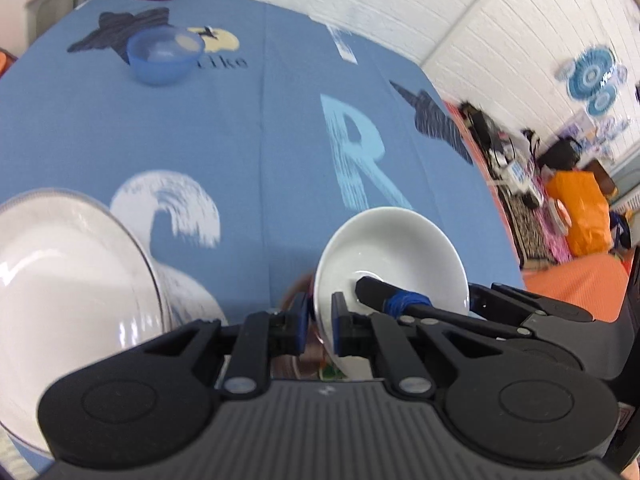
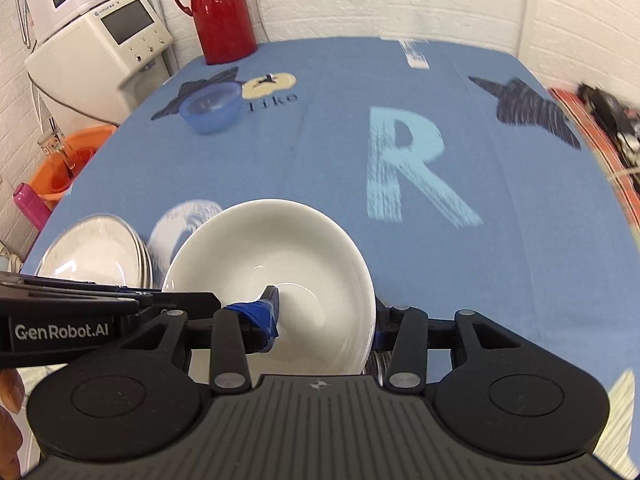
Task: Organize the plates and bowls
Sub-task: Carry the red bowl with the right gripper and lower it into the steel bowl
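While both grippers clamp its rim, the left (image 1: 320, 330) near, the right (image 2: 326, 326) opposite, the white bowl (image 2: 280, 264) tilts, empty, above the cloth (image 2: 320, 148). Plates (image 2: 96, 256) stack beside it. Far off, the blue bowl (image 2: 212, 108) looks empty.

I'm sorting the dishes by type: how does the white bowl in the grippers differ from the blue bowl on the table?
The white bowl is opaque and glossy; the blue bowl is translucent. The white bowl is tilted and held at its rim by both the left gripper and the right gripper; the blue bowl sits upright, untouched, far back near the red jug. The white bowl looks wider. Both are round and look empty.
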`<control>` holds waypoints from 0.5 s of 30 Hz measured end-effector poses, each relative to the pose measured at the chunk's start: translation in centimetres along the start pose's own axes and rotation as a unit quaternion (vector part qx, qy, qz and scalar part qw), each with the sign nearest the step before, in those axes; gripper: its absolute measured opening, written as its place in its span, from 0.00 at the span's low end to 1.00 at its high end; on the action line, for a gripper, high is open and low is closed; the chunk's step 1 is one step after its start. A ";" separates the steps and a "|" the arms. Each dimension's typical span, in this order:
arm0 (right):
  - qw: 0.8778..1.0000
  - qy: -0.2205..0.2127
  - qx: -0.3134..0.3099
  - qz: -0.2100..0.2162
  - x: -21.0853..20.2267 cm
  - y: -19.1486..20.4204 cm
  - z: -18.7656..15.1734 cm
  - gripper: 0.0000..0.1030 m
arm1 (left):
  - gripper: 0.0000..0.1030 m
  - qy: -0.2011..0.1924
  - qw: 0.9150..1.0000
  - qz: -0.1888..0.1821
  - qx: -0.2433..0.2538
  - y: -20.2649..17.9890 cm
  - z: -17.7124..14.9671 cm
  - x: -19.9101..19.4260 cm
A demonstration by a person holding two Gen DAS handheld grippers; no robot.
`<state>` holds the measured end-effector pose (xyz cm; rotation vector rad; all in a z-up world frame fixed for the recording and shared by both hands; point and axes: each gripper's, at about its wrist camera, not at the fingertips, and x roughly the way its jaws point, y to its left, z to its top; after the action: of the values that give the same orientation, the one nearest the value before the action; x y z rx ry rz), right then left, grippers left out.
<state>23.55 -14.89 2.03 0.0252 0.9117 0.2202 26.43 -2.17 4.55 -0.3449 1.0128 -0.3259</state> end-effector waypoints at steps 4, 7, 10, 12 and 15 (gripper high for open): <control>1.000 0.014 0.020 0.010 0.7 -0.7 -2.3 0.28 | 0.04 0.018 1.000 0.010 0.007 -0.3 -2.2 0.9; 0.999 0.020 0.022 0.016 1.1 -0.6 -3.1 0.28 | 0.03 0.026 0.999 0.018 0.005 0.0 -3.1 1.4; 0.999 0.017 0.021 0.020 1.0 -0.6 -3.2 0.28 | 0.03 0.026 0.999 0.019 0.004 0.2 -3.3 1.3; 0.999 0.016 0.020 0.020 0.8 -0.7 -3.2 0.28 | 0.03 0.024 0.999 0.020 0.007 0.0 -3.2 1.2; 1.000 0.015 0.014 0.012 0.5 -0.8 -3.3 0.28 | 0.02 0.024 1.000 0.015 0.010 -0.1 -3.2 1.2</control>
<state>21.41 -15.85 -0.44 0.0587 0.9438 0.2309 24.26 -3.20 2.15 -0.3044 1.0599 -0.3180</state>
